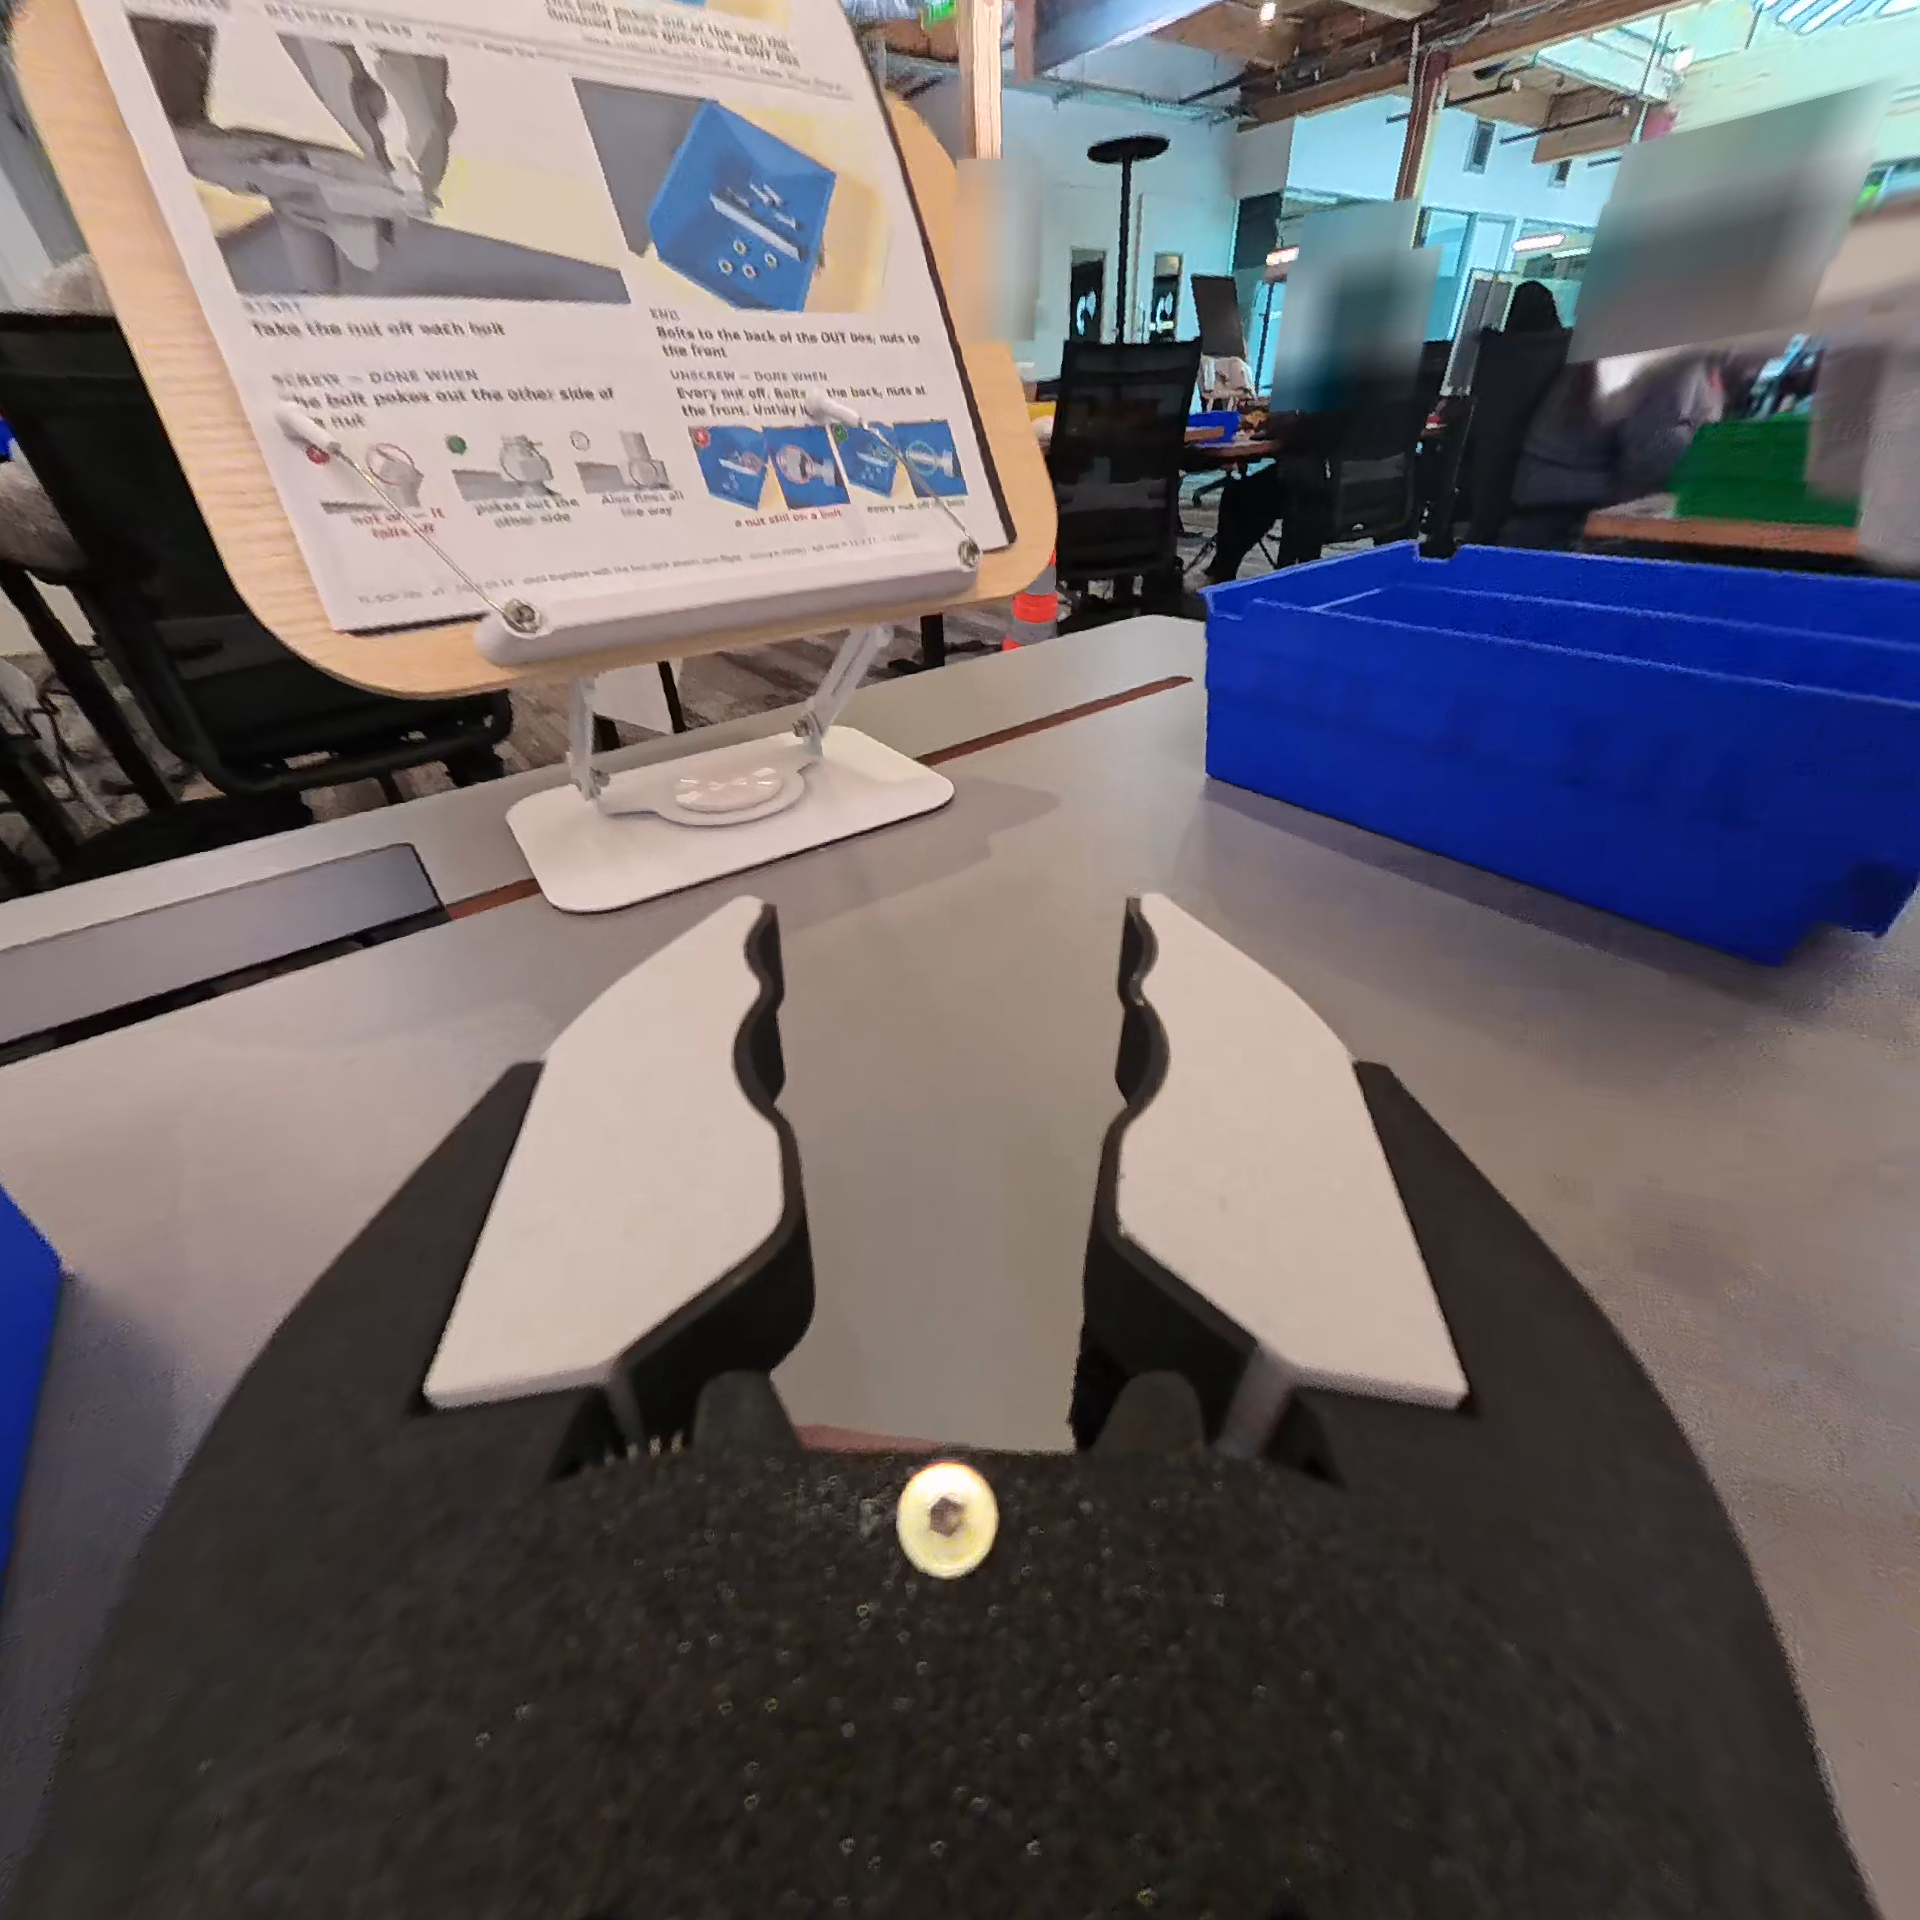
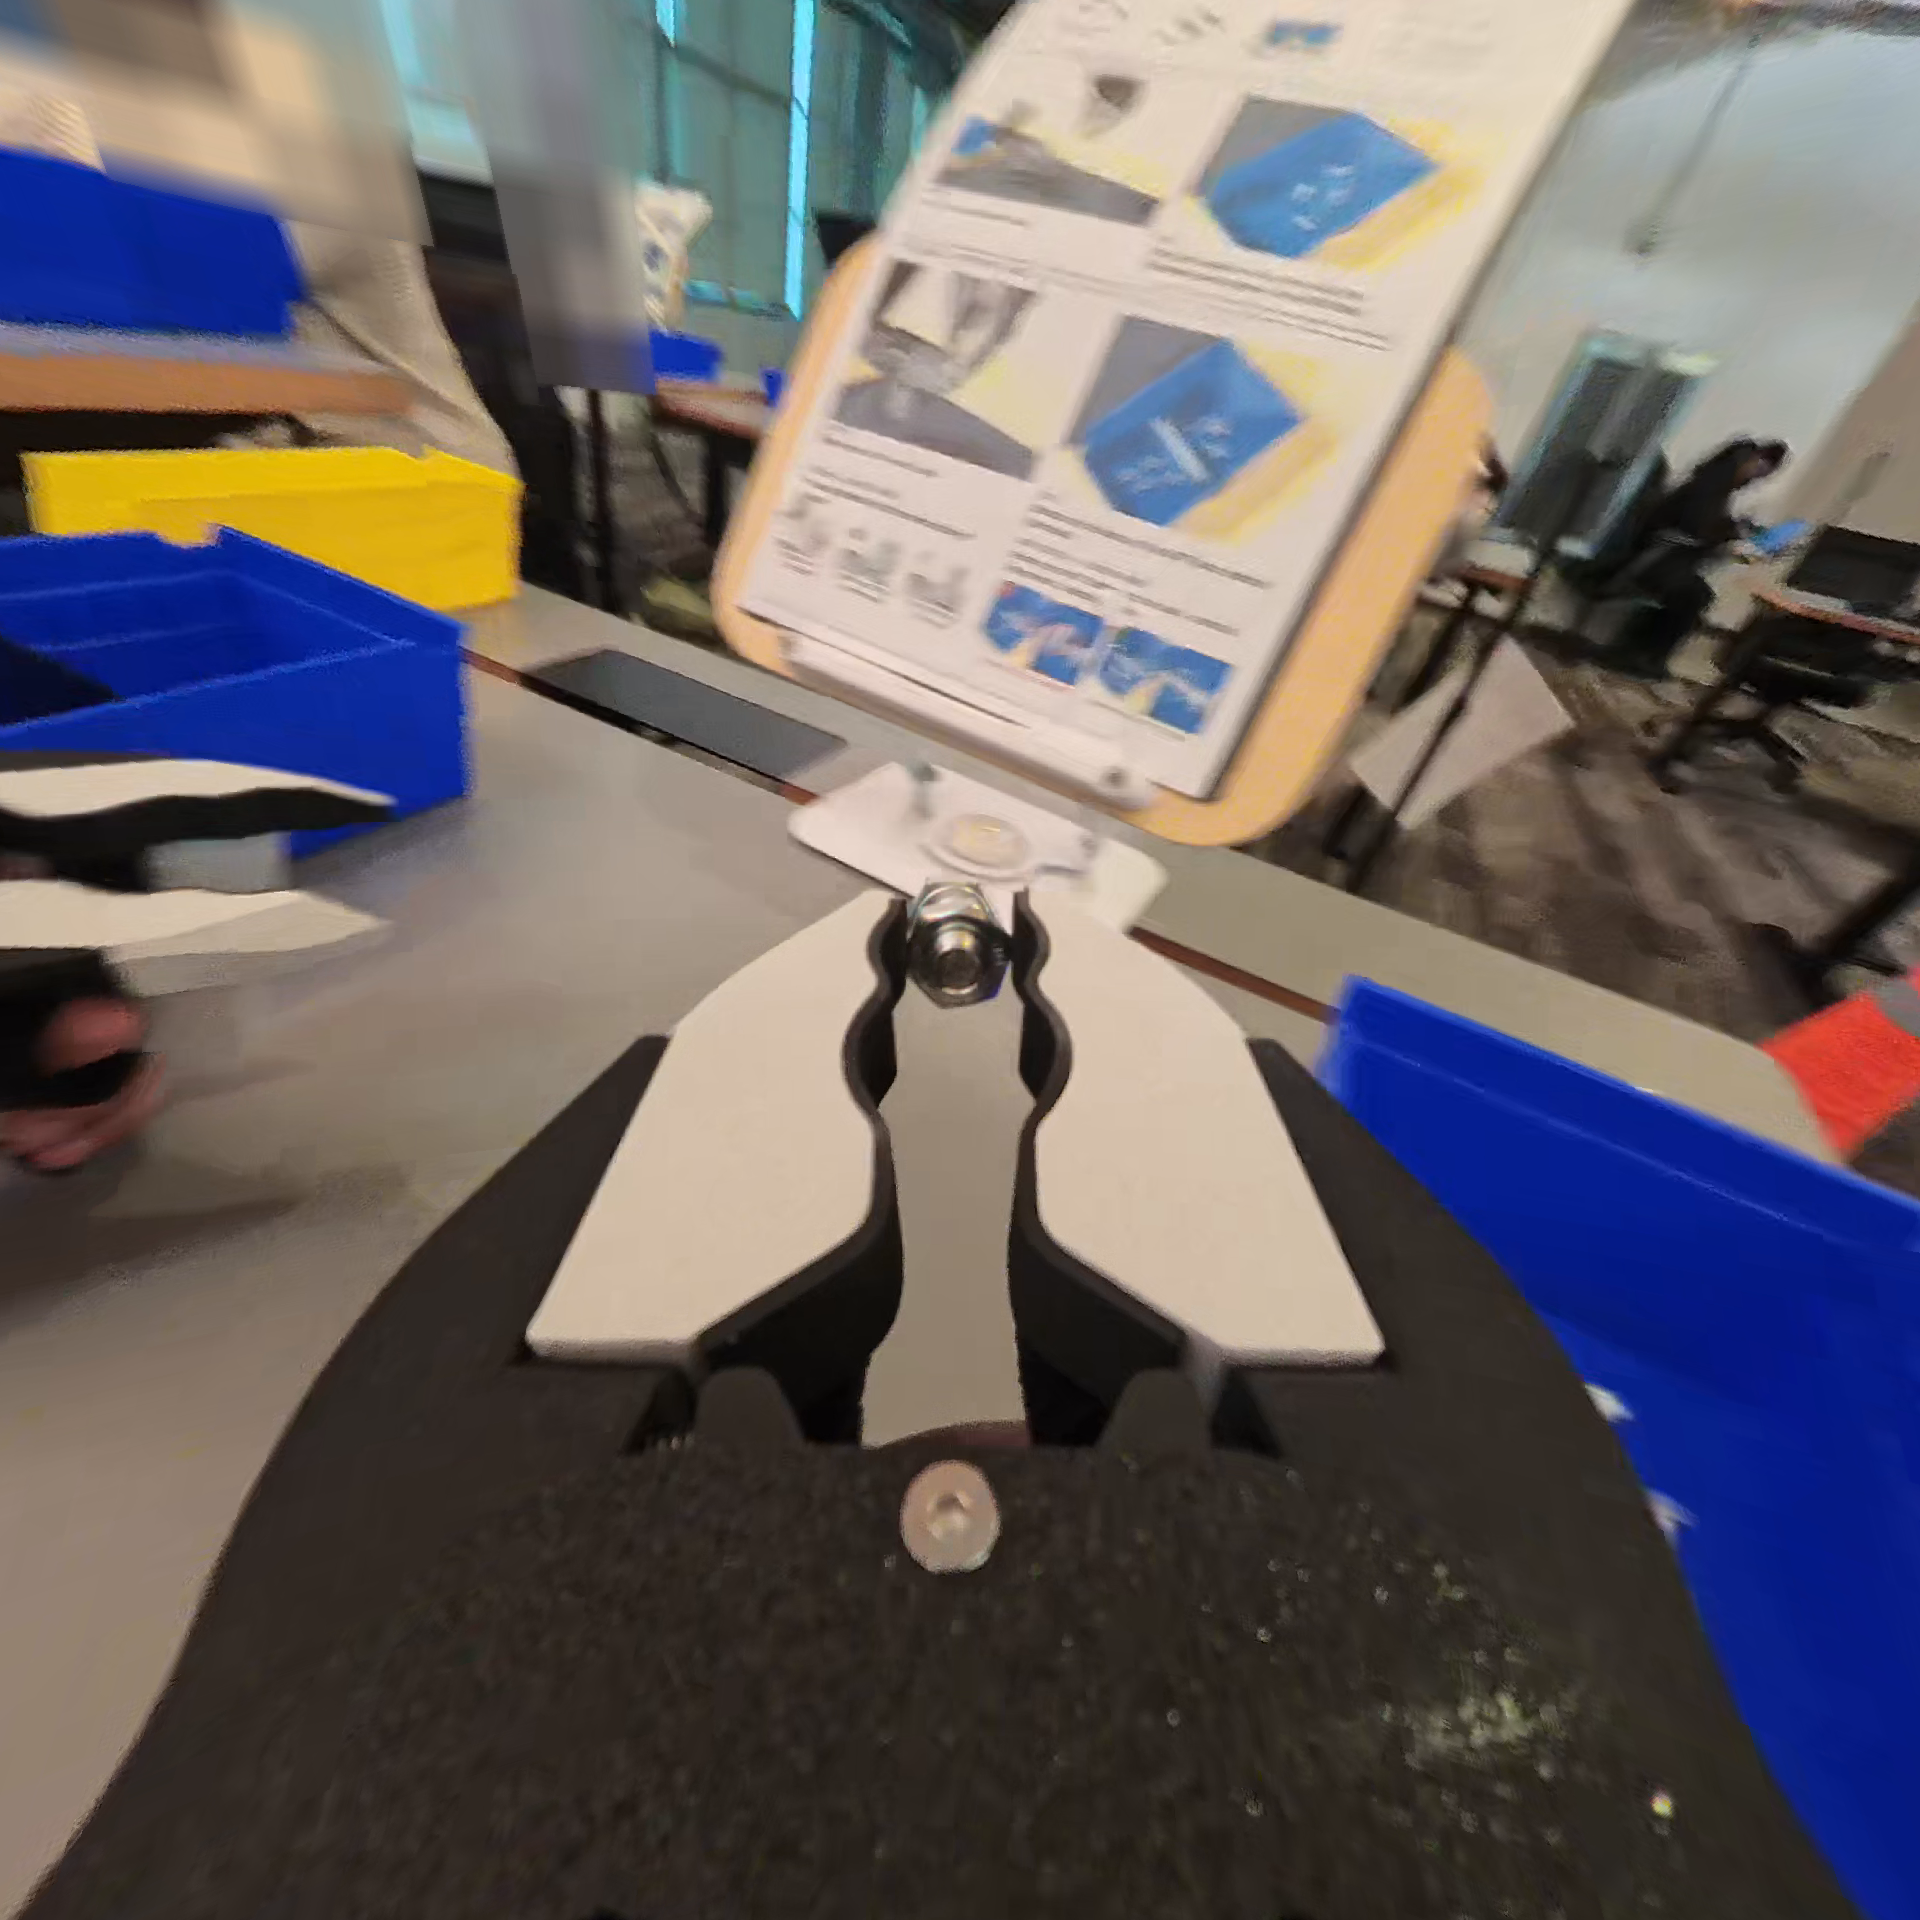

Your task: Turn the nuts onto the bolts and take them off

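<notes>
Left wrist view: the left tongs [image 1: 948, 940] are held wide apart and hold nothing; bare grey tabletop [image 1: 1351, 1091] is seen between the jaws. A blue bin [image 1: 1558, 748] stands just to the right of a tilted instruction sheet stand [image 1: 582, 343]. No nut or bolt is visible in this view.

Right wrist view: the right tongs [image 2: 954, 940] are closed on a bolt [image 2: 954, 961], gripped at the fingertips directly in front of the stand's white base. The bolt is bright silver metal, seen end-on; a hexagonal nut [image 2: 951, 902] appears to be seated on it, though blur prevents certainty about how far it is threaded. The left tongs [image 2: 353, 852] are visible to the left of the stand, apart from the bolt.

For the step in hand, judged to be bringing the two tools together, the bolt should be kept firmly clamped and level. The nut should be gripped squarely across its flats, and rotation should be applied along the bolt's axis to avoid binding.
</notes>
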Demonstrator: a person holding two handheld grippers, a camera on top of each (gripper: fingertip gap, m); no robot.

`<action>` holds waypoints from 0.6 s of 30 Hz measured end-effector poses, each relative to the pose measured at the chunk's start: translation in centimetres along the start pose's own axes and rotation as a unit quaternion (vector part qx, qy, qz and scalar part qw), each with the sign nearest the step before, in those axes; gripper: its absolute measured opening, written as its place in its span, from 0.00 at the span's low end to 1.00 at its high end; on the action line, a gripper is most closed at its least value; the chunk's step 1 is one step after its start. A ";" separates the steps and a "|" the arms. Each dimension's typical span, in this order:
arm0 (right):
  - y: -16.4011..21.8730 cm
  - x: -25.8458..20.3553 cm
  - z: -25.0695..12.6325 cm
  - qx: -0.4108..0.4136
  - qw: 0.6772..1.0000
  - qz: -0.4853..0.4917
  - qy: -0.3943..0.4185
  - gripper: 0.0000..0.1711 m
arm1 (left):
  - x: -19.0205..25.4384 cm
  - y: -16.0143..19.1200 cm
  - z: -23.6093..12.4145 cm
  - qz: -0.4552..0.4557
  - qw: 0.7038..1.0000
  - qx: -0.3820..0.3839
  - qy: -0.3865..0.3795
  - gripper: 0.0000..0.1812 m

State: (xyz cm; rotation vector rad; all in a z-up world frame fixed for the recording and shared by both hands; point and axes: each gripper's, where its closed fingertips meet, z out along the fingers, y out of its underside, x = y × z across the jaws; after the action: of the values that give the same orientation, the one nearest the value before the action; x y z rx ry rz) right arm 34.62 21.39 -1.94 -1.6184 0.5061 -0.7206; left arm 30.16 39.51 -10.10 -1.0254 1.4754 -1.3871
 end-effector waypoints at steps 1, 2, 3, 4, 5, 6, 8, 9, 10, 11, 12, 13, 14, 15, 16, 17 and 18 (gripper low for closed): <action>-0.5 2.5 -0.4 -0.018 1.000 -0.001 0.016 0.11 | 0.0 0.2 0.1 -0.006 1.000 -0.006 0.001 0.34; -0.8 5.0 -0.9 -0.032 0.999 0.003 0.033 0.11 | 0.1 0.4 0.2 -0.012 1.000 -0.008 0.006 0.34; -0.6 7.7 -1.2 -0.054 0.997 0.007 0.050 0.11 | 0.1 0.6 0.2 -0.018 1.000 -0.013 0.010 0.34; 0.3 10.2 -1.4 -0.090 0.994 0.007 0.066 0.11 | 0.1 0.7 0.2 -0.024 0.999 -0.017 0.011 0.34; 1.5 12.5 -1.6 -0.128 0.988 0.003 0.084 0.11 | 0.1 0.8 0.3 -0.030 0.999 -0.018 0.015 0.34; 3.1 14.6 -1.9 -0.167 0.981 0.003 0.099 0.11 | 0.1 0.8 0.3 -0.033 0.999 -0.021 0.017 0.34; 6.7 17.8 -2.5 -0.240 0.964 0.019 0.109 0.11 | 0.0 0.9 0.3 -0.037 0.999 -0.024 0.018 0.34; 8.4 19.2 -2.9 -0.267 0.956 0.026 0.116 0.11 | -0.1 1.0 0.4 -0.039 0.999 -0.027 0.018 0.34; 10.3 20.4 -3.4 -0.300 0.946 0.034 0.122 0.11 | -0.2 1.0 0.4 -0.041 0.999 -0.029 0.018 0.34; 12.4 21.4 -4.0 -0.336 0.933 0.043 0.124 0.11 | -0.2 1.1 0.4 -0.043 0.998 -0.031 0.020 0.34; 14.2 22.1 -4.5 -0.368 0.919 0.053 0.127 0.11 | -0.2 1.2 0.4 -0.046 0.998 -0.035 0.022 0.34; 15.7 22.8 -5.1 -0.393 0.907 0.060 0.135 0.11 | -0.3 1.2 0.4 -0.050 0.998 -0.037 0.022 0.34; 17.1 23.1 -5.7 -0.420 0.894 0.067 0.142 0.11 | -0.3 1.2 0.4 -0.054 0.998 -0.036 0.024 0.34; 18.2 23.3 -6.3 -0.444 0.881 0.069 0.147 0.11 | -0.3 1.2 0.4 -0.056 0.997 -0.037 0.025 0.34; 19.0 23.3 -6.7 -0.462 0.871 0.070 0.154 0.11 | -0.3 1.2 0.5 -0.058 0.997 -0.038 0.026 0.34; 19.7 23.3 -7.0 -0.479 0.861 0.072 0.156 0.11 | -0.2 1.3 0.5 -0.058 0.997 -0.040 0.028 0.34; 20.4 23.0 -7.2 -0.498 0.851 0.076 0.152 0.11 | -0.2 1.4 0.5 -0.057 0.997 -0.042 0.030 0.34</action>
State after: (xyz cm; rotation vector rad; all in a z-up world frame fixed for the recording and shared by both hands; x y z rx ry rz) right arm 47.34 -2.96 -17.50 -2.3816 1.3908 -0.6193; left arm 30.70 39.57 -11.49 -1.1453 1.5501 -1.4571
